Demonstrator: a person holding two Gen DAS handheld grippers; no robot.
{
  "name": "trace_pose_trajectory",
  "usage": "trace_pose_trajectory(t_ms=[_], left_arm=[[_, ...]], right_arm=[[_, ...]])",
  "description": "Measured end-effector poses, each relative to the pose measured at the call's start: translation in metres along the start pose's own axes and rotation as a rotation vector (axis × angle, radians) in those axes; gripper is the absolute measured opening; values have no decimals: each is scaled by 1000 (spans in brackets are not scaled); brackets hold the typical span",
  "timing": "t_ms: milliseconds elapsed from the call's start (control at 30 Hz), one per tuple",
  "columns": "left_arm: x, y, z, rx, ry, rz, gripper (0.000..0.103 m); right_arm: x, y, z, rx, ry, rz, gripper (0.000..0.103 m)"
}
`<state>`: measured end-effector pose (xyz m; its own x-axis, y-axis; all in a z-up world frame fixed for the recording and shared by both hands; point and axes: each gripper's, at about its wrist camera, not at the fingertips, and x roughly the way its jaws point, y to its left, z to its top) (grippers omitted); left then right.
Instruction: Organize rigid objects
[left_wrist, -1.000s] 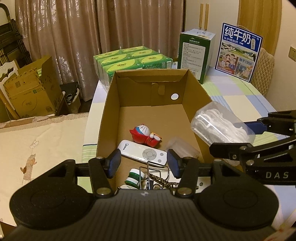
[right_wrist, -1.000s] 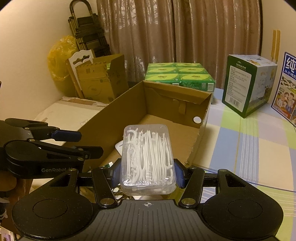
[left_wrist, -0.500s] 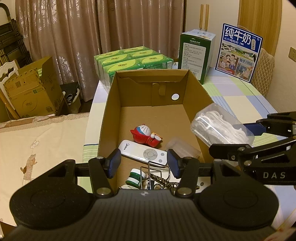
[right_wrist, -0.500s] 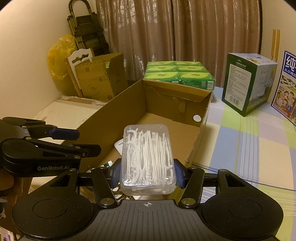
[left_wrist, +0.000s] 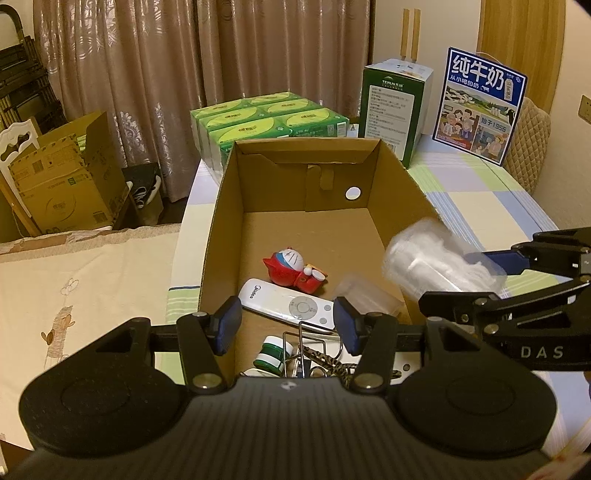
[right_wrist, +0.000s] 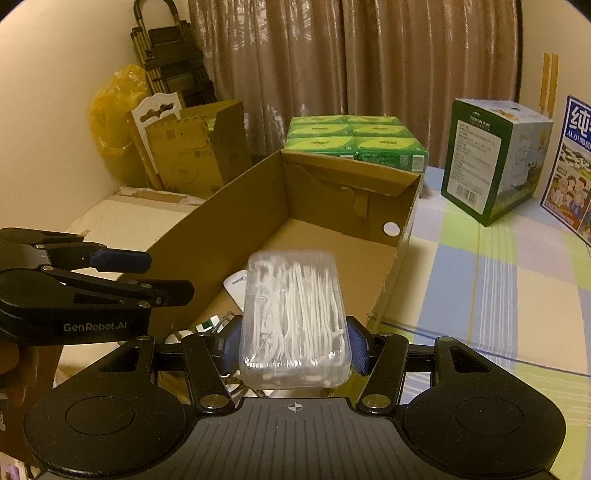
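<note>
An open cardboard box (left_wrist: 223, 221) (right_wrist: 221, 229) stands on the table. Inside it lie a red-and-blue cartoon toy (left_wrist: 290, 267), a white remote (left_wrist: 284, 304), a small clear container (left_wrist: 365, 295), a green-and-white bottle (left_wrist: 275, 352) and a wire clip (left_wrist: 310, 339). My left gripper (left_wrist: 288, 325) (right_wrist: 166, 275) hovers open over the box's near end, with nothing between its blue pads. My right gripper (right_wrist: 293, 343) (left_wrist: 461, 277) is shut on a clear case of white floss picks (right_wrist: 295, 317) (left_wrist: 439, 266), held above the box's right wall.
Green tissue packs (left_wrist: 269, 114) sit behind the box. A green carton (left_wrist: 391, 110) and a blue milk carton (left_wrist: 480, 110) stand at the back right on the checked tablecloth (right_wrist: 498, 295). Folded cardboard boxes (left_wrist: 62, 184) lean at the left, beyond a cream cover (left_wrist: 85, 280).
The floss-pick case now looks blurred in the left wrist view. Both grippers keep about the same place and the same opening.
</note>
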<state>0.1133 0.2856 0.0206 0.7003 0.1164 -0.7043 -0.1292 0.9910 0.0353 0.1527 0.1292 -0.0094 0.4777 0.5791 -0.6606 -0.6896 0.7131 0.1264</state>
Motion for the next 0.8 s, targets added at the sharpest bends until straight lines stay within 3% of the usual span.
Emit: trace_pose_trajectory(t_ms=[100,400,800], left_arm=[[-4,1,0,-5,-18,18,66],[-22,2,-3,-18,-42,18,79],[-70,-12,-15,-43,-70,21,98]], right_arm=[[-4,-2,-2,-24,-21,5,58],[-32,-20,-16,47,-39,-28,63],[-83,-10,-36,151,-16,-54,67]])
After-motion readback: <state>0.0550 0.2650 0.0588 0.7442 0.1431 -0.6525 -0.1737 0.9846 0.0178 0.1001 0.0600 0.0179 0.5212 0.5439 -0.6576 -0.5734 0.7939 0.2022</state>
